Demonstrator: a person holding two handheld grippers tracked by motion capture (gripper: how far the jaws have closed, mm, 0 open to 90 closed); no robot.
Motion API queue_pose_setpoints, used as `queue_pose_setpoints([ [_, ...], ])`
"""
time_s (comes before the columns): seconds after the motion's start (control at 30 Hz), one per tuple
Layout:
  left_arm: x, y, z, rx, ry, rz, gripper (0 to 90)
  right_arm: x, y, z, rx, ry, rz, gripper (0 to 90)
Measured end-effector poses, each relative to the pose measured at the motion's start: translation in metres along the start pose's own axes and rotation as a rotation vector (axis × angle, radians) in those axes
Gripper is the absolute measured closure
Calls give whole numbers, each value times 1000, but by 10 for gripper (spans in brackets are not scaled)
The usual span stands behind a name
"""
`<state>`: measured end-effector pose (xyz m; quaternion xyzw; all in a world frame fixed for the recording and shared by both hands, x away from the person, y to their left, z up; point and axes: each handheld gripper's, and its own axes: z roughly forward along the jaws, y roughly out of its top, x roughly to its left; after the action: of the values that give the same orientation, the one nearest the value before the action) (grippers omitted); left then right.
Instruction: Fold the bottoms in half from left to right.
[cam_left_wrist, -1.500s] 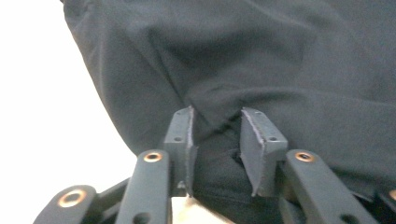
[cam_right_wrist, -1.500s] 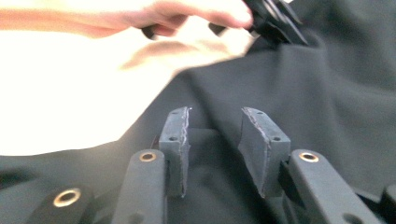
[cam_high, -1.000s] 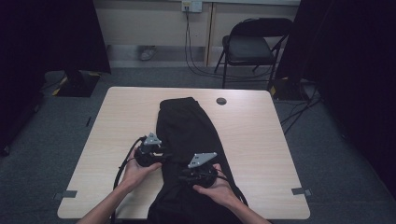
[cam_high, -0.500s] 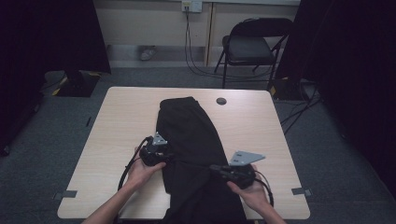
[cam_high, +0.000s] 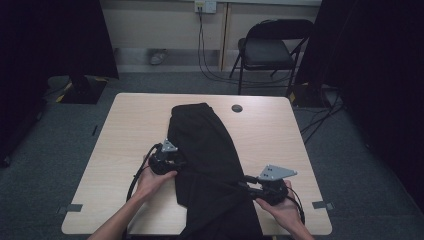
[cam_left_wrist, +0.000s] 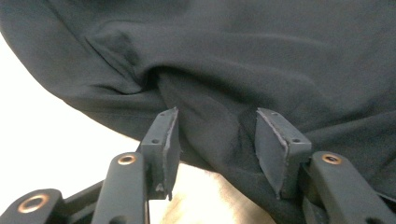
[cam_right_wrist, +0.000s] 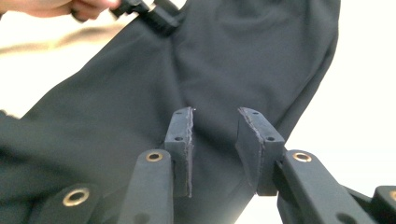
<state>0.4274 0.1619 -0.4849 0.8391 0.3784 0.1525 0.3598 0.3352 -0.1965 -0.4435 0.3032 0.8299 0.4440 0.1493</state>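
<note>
At the table, we hold two grippers over a black garment (cam_high: 207, 150) spread along the light wooden tabletop (cam_high: 125, 130). Our left gripper (cam_high: 176, 162) sits at the cloth's left edge, jaws parted, a fold of fabric between the pads (cam_left_wrist: 170, 140) but not pinched; those jaws have just been opening. Our right gripper (cam_high: 245, 184) rests at the garment's right edge, its jaws also just opening, apart, with the cloth lying loose ahead of them.

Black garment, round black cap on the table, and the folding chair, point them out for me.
black garment (cam_high: 202, 135), high view, middle of the cloth
round black cap (cam_high: 237, 108), high view, its top
folding chair (cam_high: 265, 51), high view, the seat
</note>
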Motion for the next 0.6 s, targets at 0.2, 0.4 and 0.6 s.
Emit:
queue_pose_setpoints([
  [0.2,-21,-1,-20,-33,-56,70,532,-13,-5,42,140,-47,3,542],
  [0.4,-30,-2,-22,-32,-89,79,511,-17,-15,53,188,-54,6,867],
  [0.6,-29,-2,-23,-37,-80,73,503,-18,0,24,49,-125,14,890],
])
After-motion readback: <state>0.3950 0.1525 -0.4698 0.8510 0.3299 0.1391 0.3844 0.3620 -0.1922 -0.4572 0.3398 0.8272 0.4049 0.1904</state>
